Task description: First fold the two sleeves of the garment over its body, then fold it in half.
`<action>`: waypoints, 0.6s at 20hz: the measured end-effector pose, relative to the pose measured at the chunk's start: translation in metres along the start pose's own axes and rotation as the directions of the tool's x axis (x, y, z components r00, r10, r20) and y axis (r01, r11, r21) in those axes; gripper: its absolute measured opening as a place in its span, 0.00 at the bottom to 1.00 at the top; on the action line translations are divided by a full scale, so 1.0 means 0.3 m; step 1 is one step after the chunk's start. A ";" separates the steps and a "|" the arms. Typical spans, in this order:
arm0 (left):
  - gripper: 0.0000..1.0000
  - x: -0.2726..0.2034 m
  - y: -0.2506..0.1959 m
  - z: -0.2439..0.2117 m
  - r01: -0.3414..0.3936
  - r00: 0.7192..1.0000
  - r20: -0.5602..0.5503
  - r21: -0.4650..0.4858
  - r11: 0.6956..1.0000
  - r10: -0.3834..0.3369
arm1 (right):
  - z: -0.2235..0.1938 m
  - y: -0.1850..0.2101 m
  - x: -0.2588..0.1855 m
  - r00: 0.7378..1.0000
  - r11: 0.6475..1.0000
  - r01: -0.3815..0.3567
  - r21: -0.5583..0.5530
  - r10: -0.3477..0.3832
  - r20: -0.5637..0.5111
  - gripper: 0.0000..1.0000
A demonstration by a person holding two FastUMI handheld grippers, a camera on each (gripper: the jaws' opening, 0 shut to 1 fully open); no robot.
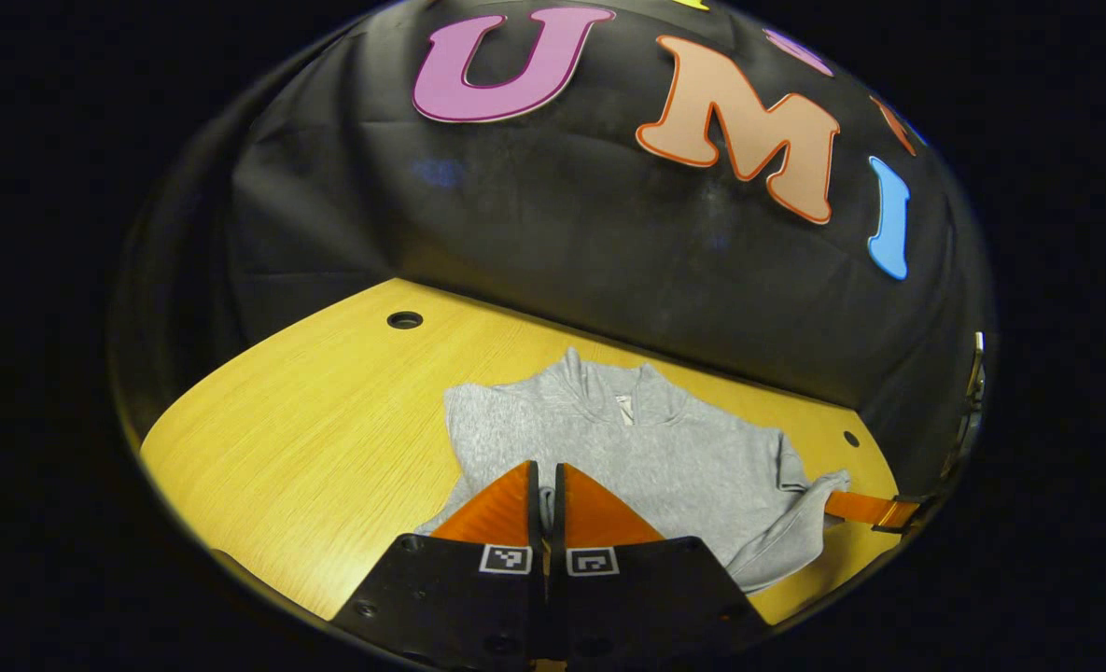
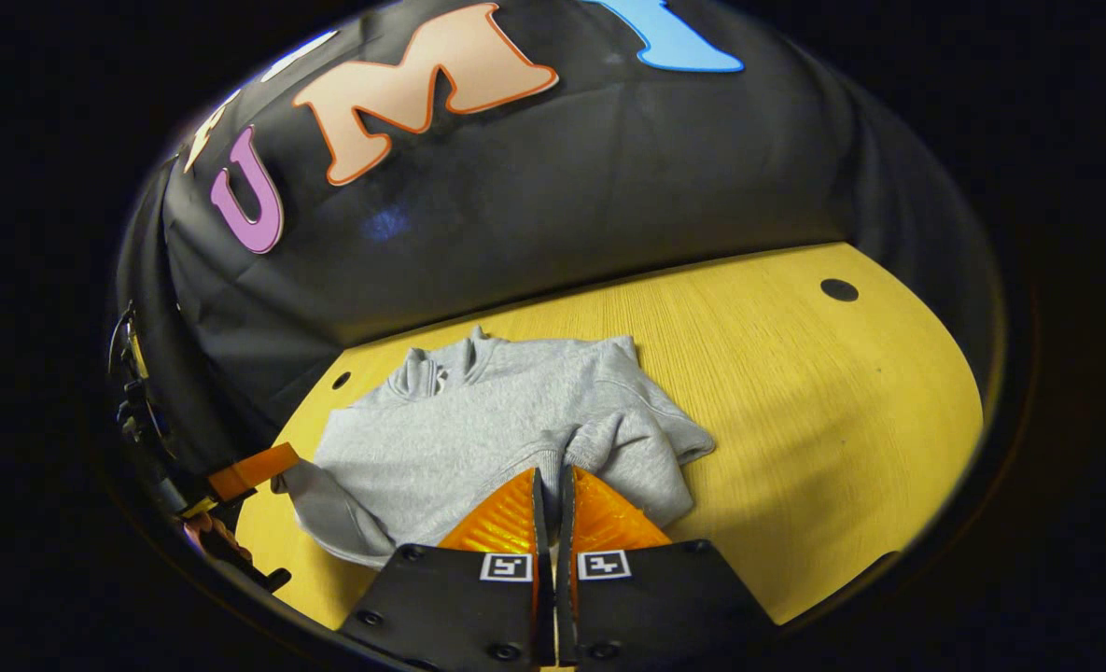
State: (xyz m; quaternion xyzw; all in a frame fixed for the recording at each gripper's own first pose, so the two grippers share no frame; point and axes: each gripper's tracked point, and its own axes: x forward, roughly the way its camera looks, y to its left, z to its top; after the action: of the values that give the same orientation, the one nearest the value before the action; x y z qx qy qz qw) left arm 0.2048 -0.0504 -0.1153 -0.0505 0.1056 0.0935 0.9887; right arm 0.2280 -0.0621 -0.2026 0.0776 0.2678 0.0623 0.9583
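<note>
Both my left gripper (image 1: 546,476) and right gripper (image 2: 553,481) pinch grey garment (image 1: 646,457) fabric on the desk (image 1: 329,439).

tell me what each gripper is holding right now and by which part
Each gripper, the left gripper and the right gripper, pinches a sleeve of the grey sweatshirt.

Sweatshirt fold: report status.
Left gripper and right gripper each shut on a sleeve cuff. Sweatshirt flat on table, sleeves partly folded. Nothing in the way.
</note>
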 end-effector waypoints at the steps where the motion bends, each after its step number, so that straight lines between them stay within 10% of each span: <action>1: 0.00 0.017 0.006 -0.011 -0.007 1.000 -0.010 0.008 1.000 0.007 | -0.008 -0.004 0.021 1.000 1.000 0.002 -0.001 -0.002 -0.008 0.04; 9: 0.00 0.085 0.029 -0.089 -0.040 0.998 -0.051 0.019 0.999 0.041 | -0.039 -0.009 0.076 1.000 1.000 -0.002 -0.030 0.001 -0.026 0.22; 12: 0.05 0.092 0.026 -0.084 -0.034 0.998 -0.042 0.067 0.997 0.037 | -0.036 0.057 0.076 0.998 0.997 -0.051 -0.050 0.049 -0.025 0.67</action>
State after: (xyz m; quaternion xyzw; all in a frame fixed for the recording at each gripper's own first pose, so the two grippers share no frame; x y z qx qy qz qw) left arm 0.2246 -0.0409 -0.1464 -0.0177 0.1309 0.1066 0.9855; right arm 0.2405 -0.0404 -0.2200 0.0594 0.2756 0.0939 0.9548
